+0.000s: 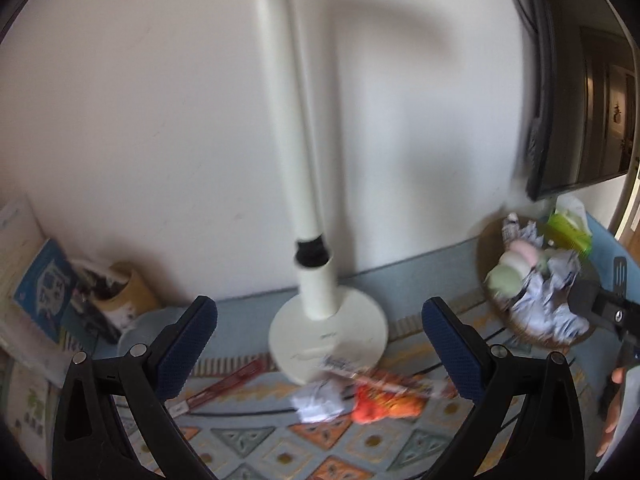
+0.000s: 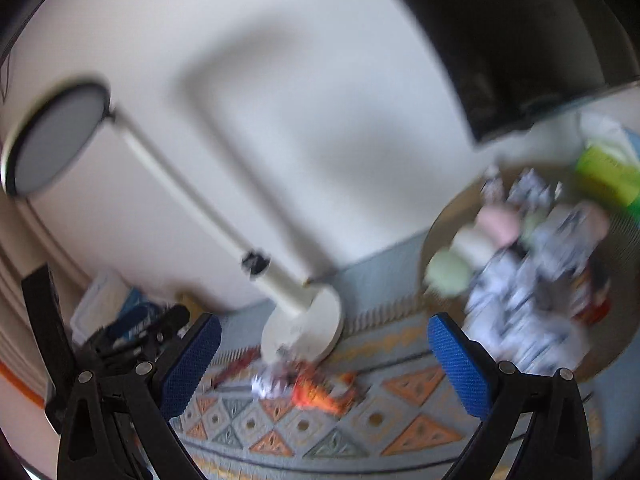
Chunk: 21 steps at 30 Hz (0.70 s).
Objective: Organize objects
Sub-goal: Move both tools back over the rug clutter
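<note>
Both the left gripper (image 1: 320, 344) and right gripper (image 2: 324, 360) are held wide open, empty. The blurred orange wrapper (image 1: 384, 402), probably next, should be approached squarely.

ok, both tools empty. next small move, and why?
Probably lower the left tool onto the crumpled white paper beside the orange wrapper: both lie loose on the patterned cloth before the lamp base, and similar scraps already fill the round basket.

We are observing even daylight, a soft lamp (image 1: 296, 152) shadow falling rightward on the wall (image 1: 140, 120), heavy motion blur, and fisheye bending at edges.
</note>
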Each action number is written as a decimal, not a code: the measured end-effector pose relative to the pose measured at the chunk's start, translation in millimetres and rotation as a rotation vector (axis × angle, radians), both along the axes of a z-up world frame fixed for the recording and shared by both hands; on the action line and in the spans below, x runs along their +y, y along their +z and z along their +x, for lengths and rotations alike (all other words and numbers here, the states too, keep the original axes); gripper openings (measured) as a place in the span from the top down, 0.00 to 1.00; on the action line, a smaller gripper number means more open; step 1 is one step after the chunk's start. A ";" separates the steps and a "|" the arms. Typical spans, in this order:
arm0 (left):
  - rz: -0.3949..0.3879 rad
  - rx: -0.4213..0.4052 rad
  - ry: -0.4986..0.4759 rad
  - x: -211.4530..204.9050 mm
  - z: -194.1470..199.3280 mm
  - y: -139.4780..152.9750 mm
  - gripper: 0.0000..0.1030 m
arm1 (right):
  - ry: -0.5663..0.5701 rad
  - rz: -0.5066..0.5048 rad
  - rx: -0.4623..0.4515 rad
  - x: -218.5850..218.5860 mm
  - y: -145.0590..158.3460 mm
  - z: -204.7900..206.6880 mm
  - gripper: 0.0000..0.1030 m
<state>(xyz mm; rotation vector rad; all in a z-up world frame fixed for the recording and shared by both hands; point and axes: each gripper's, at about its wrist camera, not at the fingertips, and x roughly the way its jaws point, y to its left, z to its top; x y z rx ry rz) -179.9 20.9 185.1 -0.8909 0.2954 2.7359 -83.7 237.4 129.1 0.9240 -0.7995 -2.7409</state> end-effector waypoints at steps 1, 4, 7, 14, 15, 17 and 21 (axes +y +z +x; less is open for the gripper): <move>0.000 -0.019 0.006 -9.2 -0.4 -10.1 0.00 | 0.009 0.009 -0.019 -9.3 -10.1 0.1 0.00; 0.016 -0.087 0.031 -29.0 -0.6 -53.6 0.00 | 0.036 0.089 -0.125 -43.4 -57.1 4.2 0.00; 0.083 -0.190 0.049 -44.6 -1.1 -111.4 0.00 | 0.035 0.197 -0.207 -71.1 -95.9 3.9 0.00; 0.201 -0.282 0.101 -57.9 -21.3 -173.9 0.00 | 0.066 0.477 -0.268 -126.0 -131.6 -28.8 0.00; 0.210 -0.278 0.103 -57.2 -25.3 -176.2 0.00 | 0.053 0.509 -0.284 -130.1 -133.3 -35.7 0.00; 0.211 -0.280 0.104 -56.2 -33.6 -181.1 0.00 | 0.061 0.536 -0.293 -137.3 -134.2 -50.1 0.00; 0.225 -0.305 0.116 -53.8 -52.4 -182.8 0.01 | 0.065 0.542 -0.294 -140.8 -135.7 -75.6 0.00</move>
